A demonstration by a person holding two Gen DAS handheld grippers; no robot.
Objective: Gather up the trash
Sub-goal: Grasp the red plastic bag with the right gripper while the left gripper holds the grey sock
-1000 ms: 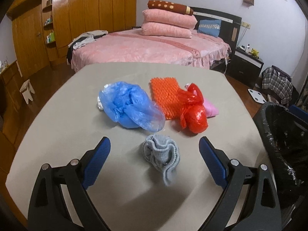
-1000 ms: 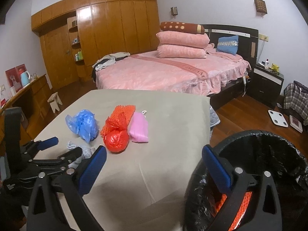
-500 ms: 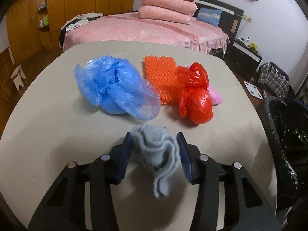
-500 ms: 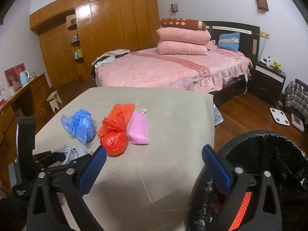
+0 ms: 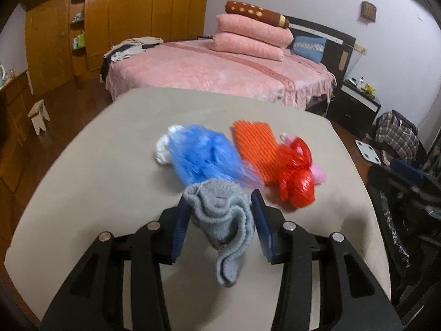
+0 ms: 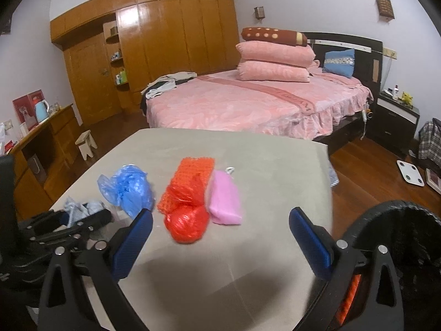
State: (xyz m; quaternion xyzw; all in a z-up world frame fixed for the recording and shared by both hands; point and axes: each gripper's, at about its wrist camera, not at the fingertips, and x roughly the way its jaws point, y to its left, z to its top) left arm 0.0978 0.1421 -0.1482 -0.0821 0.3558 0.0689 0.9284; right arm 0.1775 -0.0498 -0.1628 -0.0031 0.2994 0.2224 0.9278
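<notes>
My left gripper (image 5: 219, 201) is shut on a grey knitted cloth (image 5: 220, 220), whose loose end hangs down between the blue pads just above the beige table (image 5: 96, 179). Behind it lie a blue plastic bag (image 5: 201, 157), an orange mesh piece (image 5: 253, 140), a red plastic bag (image 5: 297, 182) and a pink pouch (image 5: 318, 172). My right gripper (image 6: 220, 213) is open and holds nothing, hovering over the table (image 6: 248, 262) just in front of the red plastic bag (image 6: 187, 226) and the pink pouch (image 6: 224, 201). The left gripper (image 6: 80, 215) shows at its lower left.
A bin lined with a black bag (image 6: 399, 220) stands at the table's right edge, with something orange inside. A white scrap (image 5: 164, 149) lies behind the blue bag. A pink bed (image 6: 248, 104), a wooden wardrobe and a small stool (image 6: 86, 143) stand beyond the table.
The left gripper closed on the grey cloth and drew it slightly up and back. The right gripper shifted left, from over the bin's rim to over the table.
</notes>
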